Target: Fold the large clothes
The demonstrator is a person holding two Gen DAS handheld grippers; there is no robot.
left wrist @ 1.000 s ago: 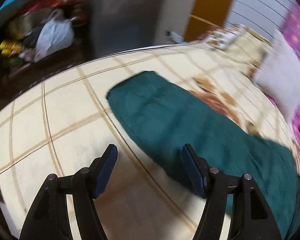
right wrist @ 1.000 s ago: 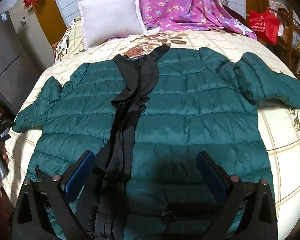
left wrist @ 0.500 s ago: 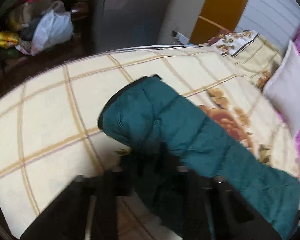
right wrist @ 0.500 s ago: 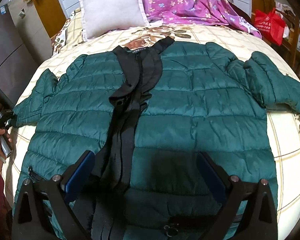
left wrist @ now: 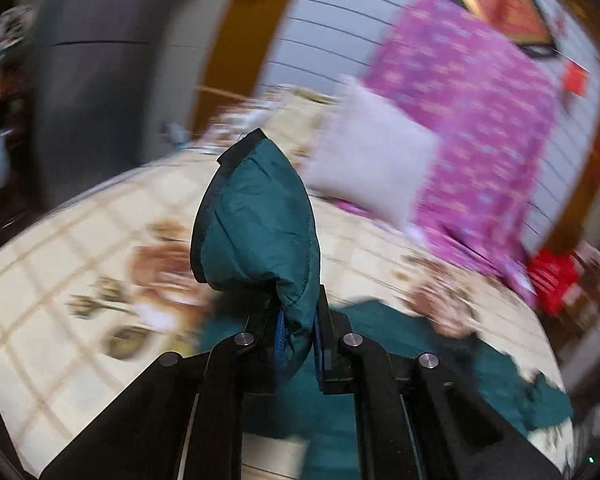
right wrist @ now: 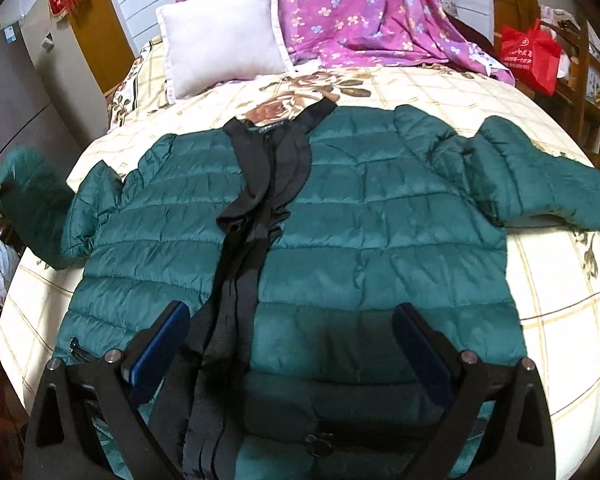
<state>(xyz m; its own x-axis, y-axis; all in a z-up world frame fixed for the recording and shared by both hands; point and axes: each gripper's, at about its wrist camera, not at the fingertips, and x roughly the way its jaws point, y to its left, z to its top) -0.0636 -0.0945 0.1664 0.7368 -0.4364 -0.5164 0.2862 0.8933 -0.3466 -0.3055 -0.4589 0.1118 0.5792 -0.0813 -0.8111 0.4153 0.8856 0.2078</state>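
Note:
A dark green puffer jacket (right wrist: 372,224) with a black lining strip down its middle lies spread open on the bed. My left gripper (left wrist: 300,340) is shut on the jacket's left sleeve (left wrist: 256,224) and holds its cuff end raised off the bed; the lifted sleeve also shows at the left edge of the right wrist view (right wrist: 32,196). My right gripper (right wrist: 292,348) is open and empty, hovering over the jacket's lower hem. The right sleeve (right wrist: 540,184) lies bent on the bedspread.
The bed has a cream checked bedspread (right wrist: 556,292) with flower prints. A white pillow (right wrist: 220,36) and a purple flowered cloth (right wrist: 352,8) lie at the head. A red bag (right wrist: 532,56) sits at the right, a grey cabinet (right wrist: 8,92) at the left.
My left gripper moved onto the left sleeve, closed on it and lifted it off the bed. My right gripper stayed open over the hem, drifting slightly.

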